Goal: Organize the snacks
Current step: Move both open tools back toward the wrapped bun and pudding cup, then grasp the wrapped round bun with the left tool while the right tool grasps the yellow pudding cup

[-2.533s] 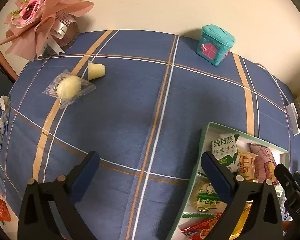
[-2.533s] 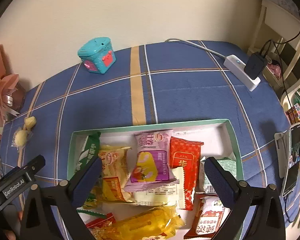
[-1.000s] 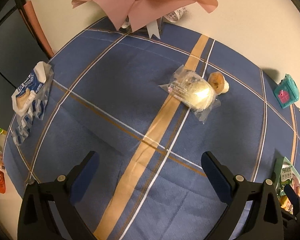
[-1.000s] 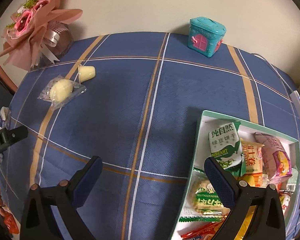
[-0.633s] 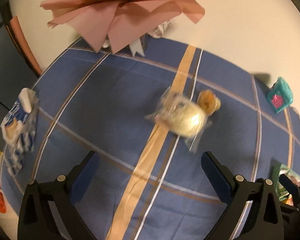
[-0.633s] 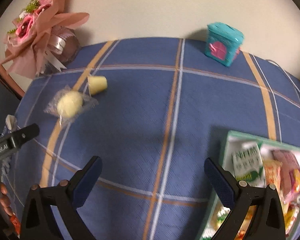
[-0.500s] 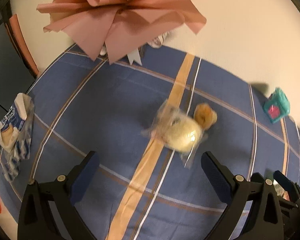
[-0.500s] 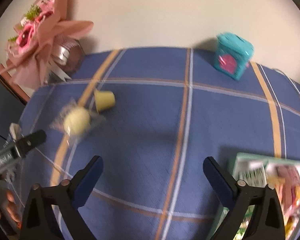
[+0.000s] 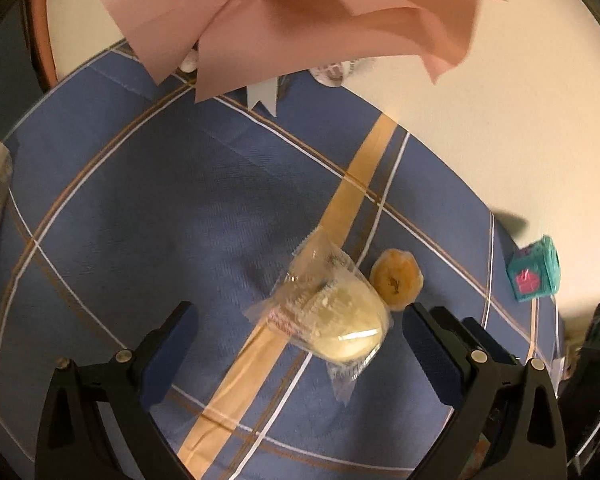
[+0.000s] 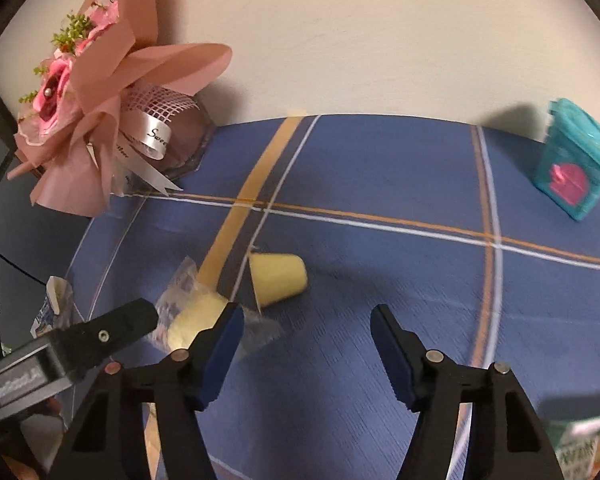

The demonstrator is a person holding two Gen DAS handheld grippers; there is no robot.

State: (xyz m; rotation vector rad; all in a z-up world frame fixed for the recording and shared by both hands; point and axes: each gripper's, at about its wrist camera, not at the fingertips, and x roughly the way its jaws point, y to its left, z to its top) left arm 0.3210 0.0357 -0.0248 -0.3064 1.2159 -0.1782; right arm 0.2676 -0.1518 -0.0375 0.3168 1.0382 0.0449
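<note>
A round yellow pastry in a clear wrapper (image 9: pixel 332 320) lies on the blue plaid tablecloth (image 9: pixel 160 208). My left gripper (image 9: pixel 300 340) is open above it, and the pastry shows between the two fingers with neither pad touching it. A small yellow jelly cup (image 9: pixel 396 280) lies on its side just right of the pastry. In the right wrist view the cup (image 10: pixel 278 278) is just beyond my right gripper (image 10: pixel 306 344). Its jaws are closing with nothing between them. The pastry (image 10: pixel 196 316) is partly hidden behind a finger of the left gripper (image 10: pixel 120 324).
A pink-wrapped bouquet (image 10: pixel 100 100) stands against the wall at the back left and overhangs the cloth. A teal house-shaped box (image 10: pixel 576 160) sits at the back right. A blue-and-white packet (image 10: pixel 52 308) lies near the left table edge. The green snack box's corner (image 10: pixel 580 448) shows at bottom right.
Both grippers have moved left across the table toward the pastry and cup, which now look closer. The right gripper's jaws have narrowed. The snack box has slid almost out of view.
</note>
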